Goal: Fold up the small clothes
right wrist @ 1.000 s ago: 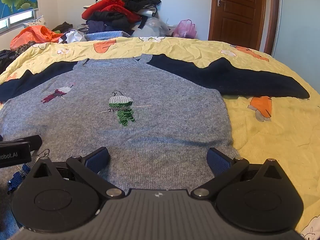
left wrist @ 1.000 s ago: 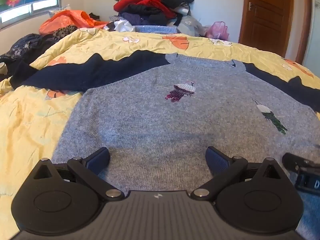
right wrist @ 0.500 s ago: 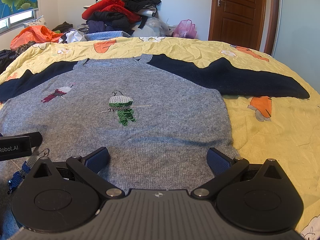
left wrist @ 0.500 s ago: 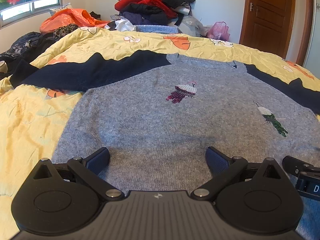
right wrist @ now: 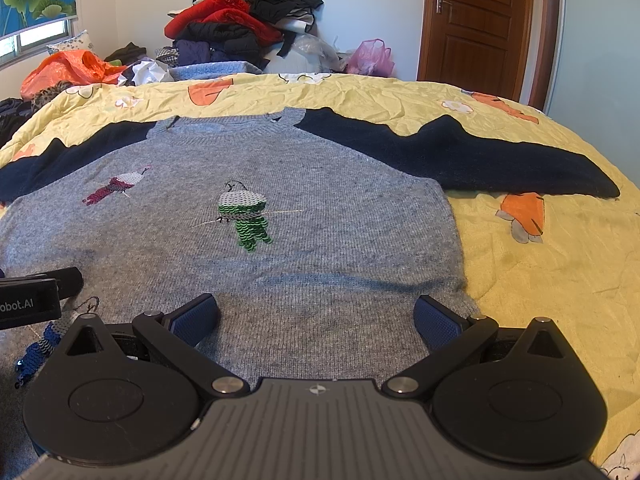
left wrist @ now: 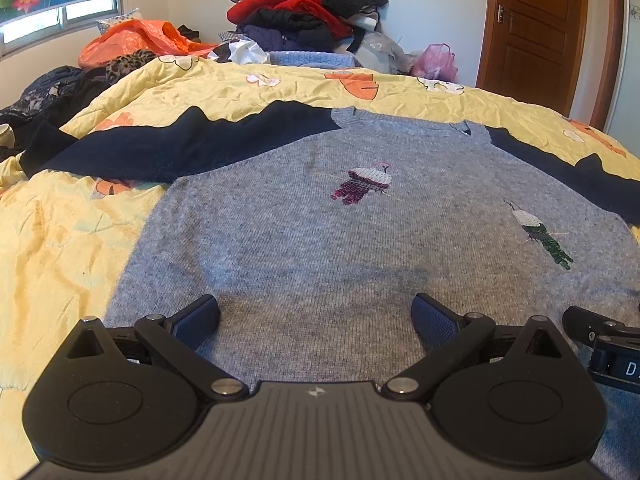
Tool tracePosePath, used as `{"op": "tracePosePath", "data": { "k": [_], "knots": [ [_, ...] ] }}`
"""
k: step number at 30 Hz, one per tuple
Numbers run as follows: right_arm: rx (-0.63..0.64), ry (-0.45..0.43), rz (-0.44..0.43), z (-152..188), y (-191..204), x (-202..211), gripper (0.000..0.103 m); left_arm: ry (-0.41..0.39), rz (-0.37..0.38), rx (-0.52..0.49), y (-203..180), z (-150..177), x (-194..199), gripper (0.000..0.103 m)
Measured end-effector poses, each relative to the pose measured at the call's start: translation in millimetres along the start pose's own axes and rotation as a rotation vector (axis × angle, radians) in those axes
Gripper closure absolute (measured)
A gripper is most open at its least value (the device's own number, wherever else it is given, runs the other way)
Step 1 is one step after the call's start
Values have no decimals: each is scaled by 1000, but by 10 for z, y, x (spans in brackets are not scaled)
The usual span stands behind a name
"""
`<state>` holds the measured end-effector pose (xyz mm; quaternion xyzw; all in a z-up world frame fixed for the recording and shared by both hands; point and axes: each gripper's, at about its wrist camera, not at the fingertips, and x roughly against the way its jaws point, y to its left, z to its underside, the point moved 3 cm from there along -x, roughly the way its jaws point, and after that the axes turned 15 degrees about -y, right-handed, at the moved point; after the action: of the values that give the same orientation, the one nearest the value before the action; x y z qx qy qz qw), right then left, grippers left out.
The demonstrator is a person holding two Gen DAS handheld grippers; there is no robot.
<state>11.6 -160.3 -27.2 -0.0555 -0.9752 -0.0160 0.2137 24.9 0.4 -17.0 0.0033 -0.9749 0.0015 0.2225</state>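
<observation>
Both tongs spread wide, nothing held. Left gripper (left wrist: 316, 318) & right gripper (right wrist: 316, 318) sit low over the near hem of the grey sweater (left wrist: 360, 240), which lies flat just ahead, dark sleeves out to both sides. Under it: crinkly yellow quilt (right wrist: 540, 280) w/ orange flowers. Far behind: big clothes pile (right wrist: 240, 20), pink bag (right wrist: 370, 58), brown door (right wrist: 480, 20) at far right.

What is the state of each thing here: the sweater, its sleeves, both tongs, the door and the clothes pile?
Sweater: flat on the bedspread, front up, not yet folded.
Left sleeve: spread outward.
Right sleeve: spread outward.
Left tongs: open, over the hem, holding nothing.
Right tongs: open, over the hem, holding nothing.
Door: closed.
Clothes pile: heaped, unfolded.
</observation>
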Motion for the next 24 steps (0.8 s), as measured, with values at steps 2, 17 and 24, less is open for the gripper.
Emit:
{"op": "tracePosePath", "data": {
  "k": [2, 17, 24],
  "knots": [
    [1, 0, 0, 1, 4, 2, 0, 0, -3, -1, 1, 0, -1, 0],
    [4, 1, -3, 1, 27, 2, 0, 2, -10, -4, -30, -6, -21, 0],
    [5, 1, -3, 0, 27, 0, 0, 2, -10, -4, -36, -8, -24, 0]
  ]
}}
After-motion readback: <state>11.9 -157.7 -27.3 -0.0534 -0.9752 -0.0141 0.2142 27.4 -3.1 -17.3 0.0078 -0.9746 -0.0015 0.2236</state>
